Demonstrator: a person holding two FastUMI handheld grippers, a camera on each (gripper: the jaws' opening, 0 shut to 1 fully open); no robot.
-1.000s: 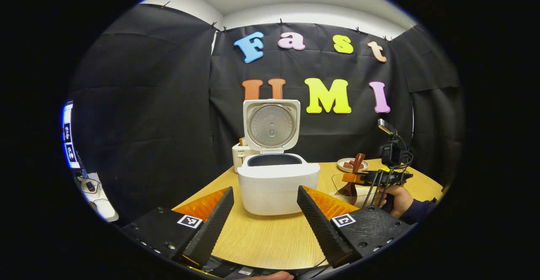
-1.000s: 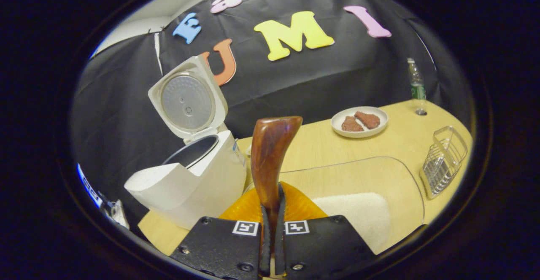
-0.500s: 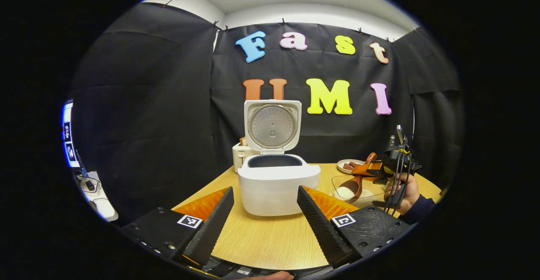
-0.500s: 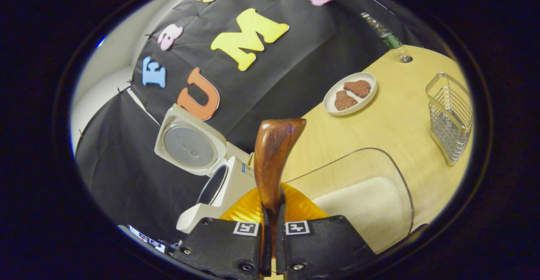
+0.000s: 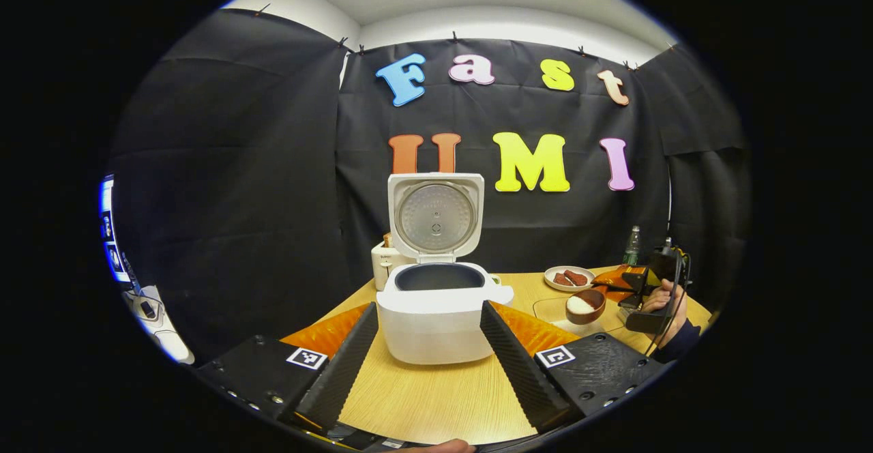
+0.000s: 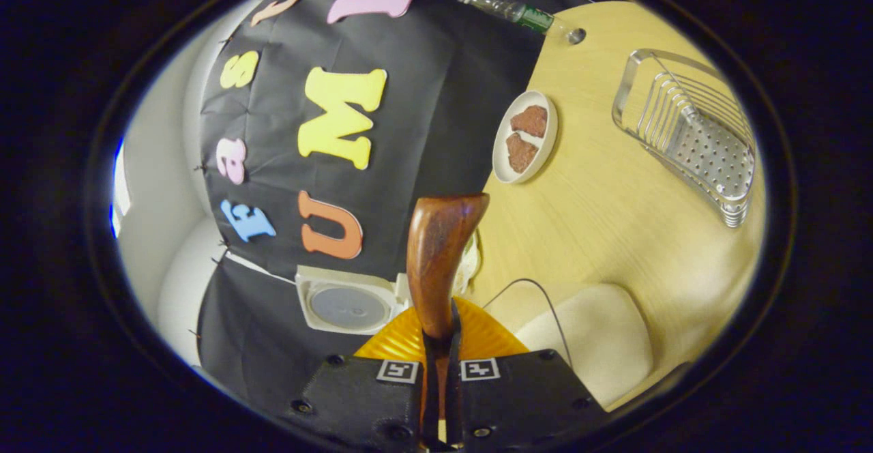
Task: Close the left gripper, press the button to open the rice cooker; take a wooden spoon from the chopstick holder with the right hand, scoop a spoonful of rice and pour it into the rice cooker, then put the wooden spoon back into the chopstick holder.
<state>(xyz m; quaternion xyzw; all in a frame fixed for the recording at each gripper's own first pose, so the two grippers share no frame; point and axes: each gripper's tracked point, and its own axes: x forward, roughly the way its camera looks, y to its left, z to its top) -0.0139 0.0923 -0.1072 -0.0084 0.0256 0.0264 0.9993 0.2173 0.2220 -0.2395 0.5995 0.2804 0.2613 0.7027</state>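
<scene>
Table of pale wood [image 5: 436, 398] spans the lower part of the left gripper view, and at its centre stands the white rice cooker [image 5: 440, 320], lid upright and dark inner pot exposed, so the button press looks done. Behind the cooker, just left of its lid, sits the small white chopstick holder [image 5: 382, 262]. In the lower corners of that view the left gripper [image 5: 426, 351] has its black ribbed fingers spread wide with nothing between them.

At the right edge of the left gripper view a hand [image 5: 665, 303] holds the right gripper [image 5: 624, 282], clamped tight on the handle of the brown wooden spoon [image 5: 584, 305], whose bowl carries a white heap of rice and hovers over the clear rice container [image 5: 556, 306], to the right of the cooker. In the right gripper view the spoon handle [image 6: 436, 255] rises from the closed fingers at bottom centre, with white rice [image 6: 586, 337] lower right.

By my reading, fetching and scooping are finished; carrying the spoonful to the pot, tipping it in and returning the spoon to the holder remain
</scene>
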